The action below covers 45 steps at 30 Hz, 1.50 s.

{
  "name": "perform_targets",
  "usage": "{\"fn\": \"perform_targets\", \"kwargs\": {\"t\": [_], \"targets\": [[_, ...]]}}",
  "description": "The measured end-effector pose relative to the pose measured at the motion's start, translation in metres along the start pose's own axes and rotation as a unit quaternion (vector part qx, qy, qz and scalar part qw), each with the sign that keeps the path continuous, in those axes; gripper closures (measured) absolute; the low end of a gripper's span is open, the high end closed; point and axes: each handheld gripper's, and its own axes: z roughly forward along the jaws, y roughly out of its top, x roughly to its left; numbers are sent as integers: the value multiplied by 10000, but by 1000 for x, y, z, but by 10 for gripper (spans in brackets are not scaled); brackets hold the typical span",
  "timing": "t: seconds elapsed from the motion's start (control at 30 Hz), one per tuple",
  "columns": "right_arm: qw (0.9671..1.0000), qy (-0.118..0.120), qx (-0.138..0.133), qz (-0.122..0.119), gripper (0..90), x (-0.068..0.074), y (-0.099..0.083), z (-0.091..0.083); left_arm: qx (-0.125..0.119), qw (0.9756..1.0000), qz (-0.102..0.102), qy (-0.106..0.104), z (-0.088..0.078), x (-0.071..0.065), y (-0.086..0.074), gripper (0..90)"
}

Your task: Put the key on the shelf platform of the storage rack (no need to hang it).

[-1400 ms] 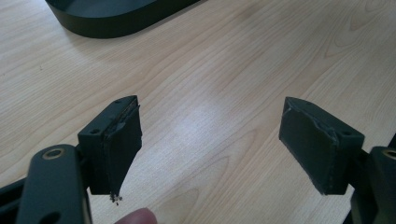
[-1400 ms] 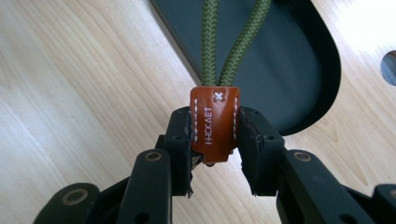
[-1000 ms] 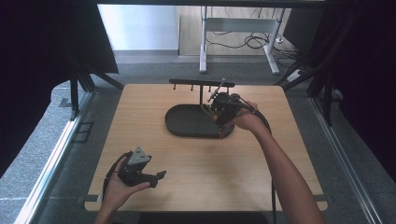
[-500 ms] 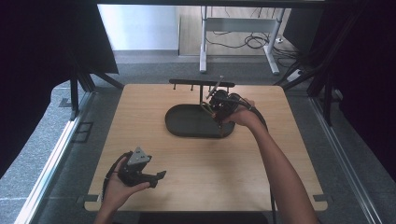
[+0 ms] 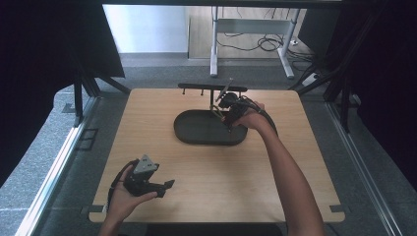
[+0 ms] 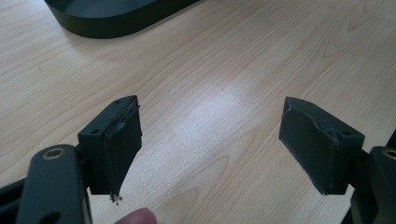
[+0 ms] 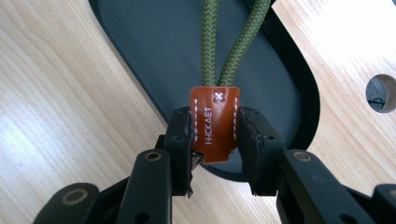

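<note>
The right gripper point(image 5: 222, 109) stood in the upper middle of the high view, over the far right end of a black oval tray point(image 5: 194, 136) that lay on the wooden table point(image 5: 226, 177). In the right gripper view its jaws were clamped from both sides on a brown leather tab point(image 7: 215, 123), stitched in white and stamped with letters, at the centre of the frame. From the tab's top edge two strands of olive-green braided cord point(image 7: 210, 42) ran side by side to the upper edge of the frame, across the dark floor of the tray point(image 7: 154, 51). A round hole point(image 7: 382, 93) in the table surface showed at the right edge of that view. In the high view the cord and tab were too small to make out against the gripper; a thin rod-like item rose from the gripper toward a low black rack point(image 5: 212, 88) at the table's far edge, and what it was could not be told. The left gripper point(image 5: 167, 185) sat in the lower left of the high view, held just above the table's near edge, well apart from the tray. In the left gripper view its jaws stood wide apart with bare wood between them, the pads point(image 6: 122, 149) showing worn, frayed edges. The tray's rim point(image 6: 116, 23) lay at the upper left of that frame. A fingertip point(image 6: 135, 217) showed at the bottom edge.
</note>
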Motion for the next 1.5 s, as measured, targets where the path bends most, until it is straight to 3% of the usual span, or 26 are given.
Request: {"fn": "perform_targets", "kwargs": {"t": [0.43,1.07,1.27,1.5], "targets": [[9999,-93,51,126,661,-9,-11,29,-7,10000,-2,-1,0,0,0,214],[9997,-166,71,138,636,-6,-18,58,22,10000,14,-18,2,-1,0,214],[9998,-120,91,152,636,-5,-19,60,19,10000,6,-13,2,0,0,214],[9999,-80,19,127,575,-4,-20,55,25,10000,16,-17,2,0,0,214]]}}
